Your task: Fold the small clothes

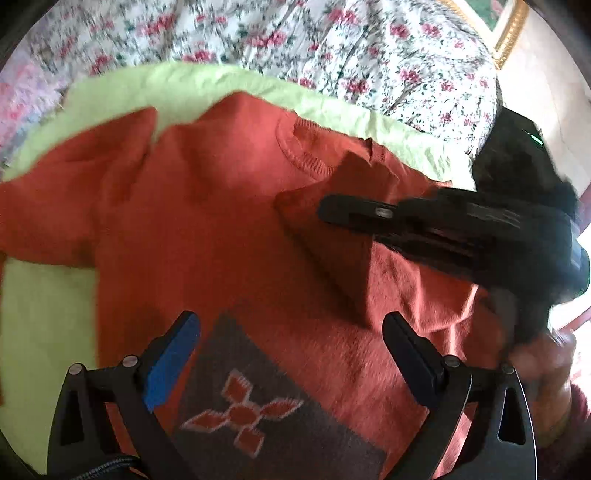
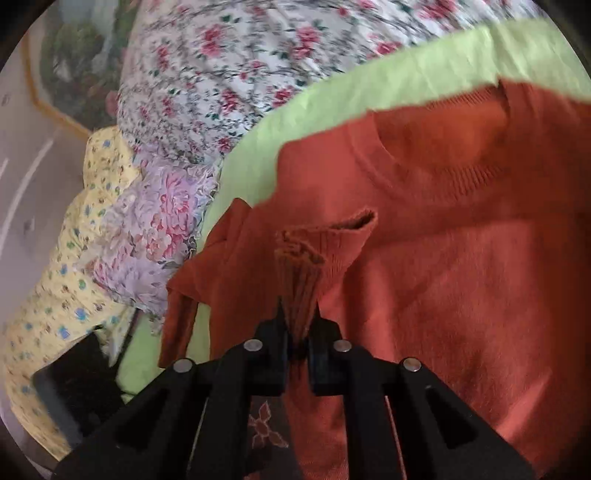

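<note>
A small orange-red sweater [image 1: 229, 206] lies front up on a light green cloth [image 1: 44, 306], its round collar [image 1: 299, 155] far from me and a dark patch with an orange flower motif [image 1: 243, 413] near me. My left gripper [image 1: 291, 354] is open and empty just above the patch. My right gripper [image 2: 299, 325] is shut on the ribbed cuff of a sleeve [image 2: 310, 254] and holds the sleeve over the sweater's chest [image 2: 461, 295]. The right gripper also shows in the left wrist view [image 1: 332, 210], with the sleeve [image 1: 332, 243] folded under it.
The green cloth [image 2: 369, 85] lies on floral bedding [image 2: 229, 74]. A lilac floral cloth [image 2: 155, 229] and a yellow patterned cloth [image 2: 55, 295] lie beside it. A dark flat object [image 2: 77, 391] sits near the edge. A gilt picture frame [image 1: 509, 33] hangs beyond.
</note>
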